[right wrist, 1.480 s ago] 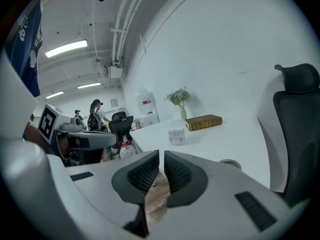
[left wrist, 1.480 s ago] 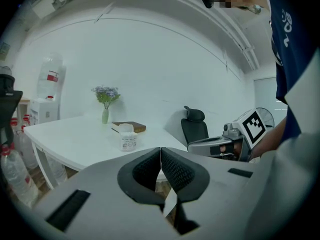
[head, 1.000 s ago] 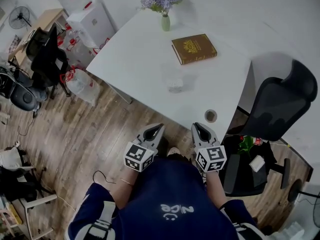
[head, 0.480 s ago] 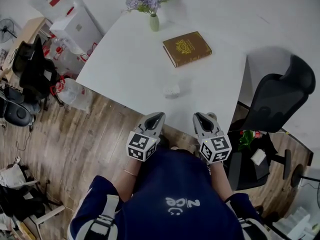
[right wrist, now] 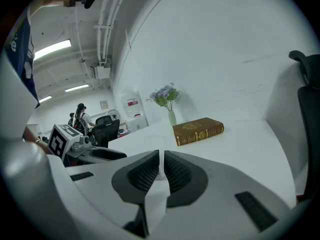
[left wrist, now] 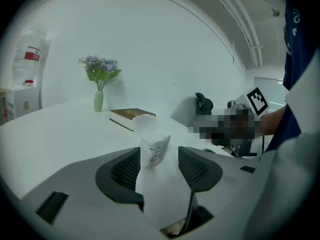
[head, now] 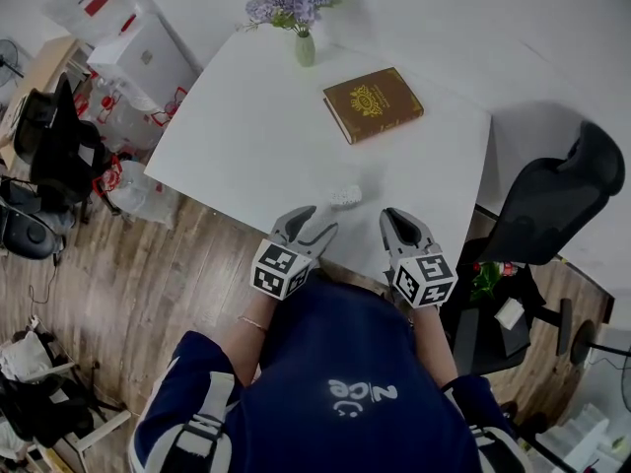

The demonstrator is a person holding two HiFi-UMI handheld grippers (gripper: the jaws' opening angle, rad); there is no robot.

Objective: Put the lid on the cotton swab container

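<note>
We see the cotton swab container [left wrist: 154, 148] standing upright on the white tabletop [head: 256, 126], long axis vertical, white swab heads pointing up and no lid on it. A clear piece [left wrist: 144, 122] sits just behind it; we cannot tell if that is the lid. The container is close to the tabletop's near edge, the one by the person, and slightly toward the left tool's side. The left tool [left wrist: 159, 159] points straight at the container. Its jaws are spread and opening, and the container shows in the gap but beyond the tips, with the pads not pressing on it. The right tool [right wrist: 161, 160] has its jaws pressed together to a thin slit with nothing pinched. In the head view it hangs over the near edge, beside the left tool and to the right of the container. For open room, we note bare tabletop on all sides of the container. There is a wide clear stretch to the left and another between the container and the brown book [head: 373, 103], which lies flat well apart toward the far side. The vase [head: 305, 47] of purple flowers stands at the far corner, well clear. A black office chair [head: 557, 200] stands off the tabletop's right edge, and wood floor lies beyond the left edge.
</note>
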